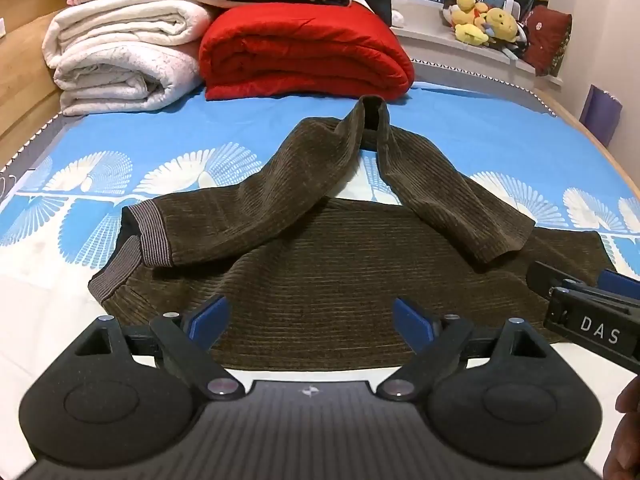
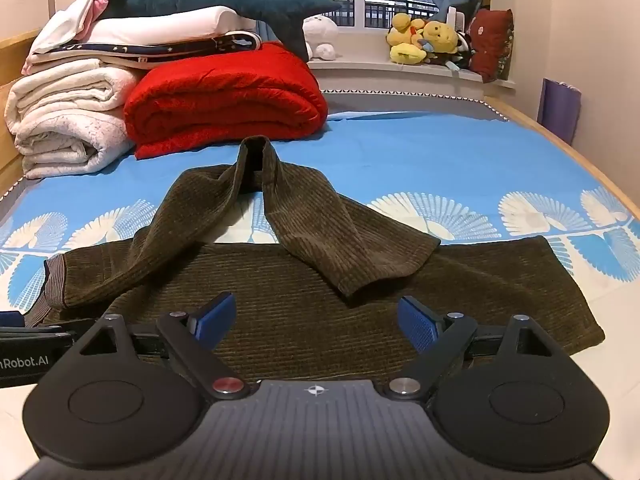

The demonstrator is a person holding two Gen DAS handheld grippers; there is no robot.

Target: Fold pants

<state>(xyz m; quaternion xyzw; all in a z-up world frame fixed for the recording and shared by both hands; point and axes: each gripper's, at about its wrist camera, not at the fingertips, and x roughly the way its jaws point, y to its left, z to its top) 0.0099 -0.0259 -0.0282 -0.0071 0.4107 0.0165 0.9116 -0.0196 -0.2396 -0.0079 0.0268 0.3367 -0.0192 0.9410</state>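
Brown corduroy pants lie on the blue patterned bed sheet. The striped waistband is at the left. One leg lies flat across; the other leg is bent up and back over it in a peak. My left gripper is open just above the near edge of the pants. My right gripper is open over the same near edge, further right; the pants lie under it. The right gripper also shows in the left wrist view.
Folded white quilts and a red quilt are stacked at the far side of the bed. A plush shark lies on top. Stuffed toys sit on the window sill. A wooden bed frame runs along the left.
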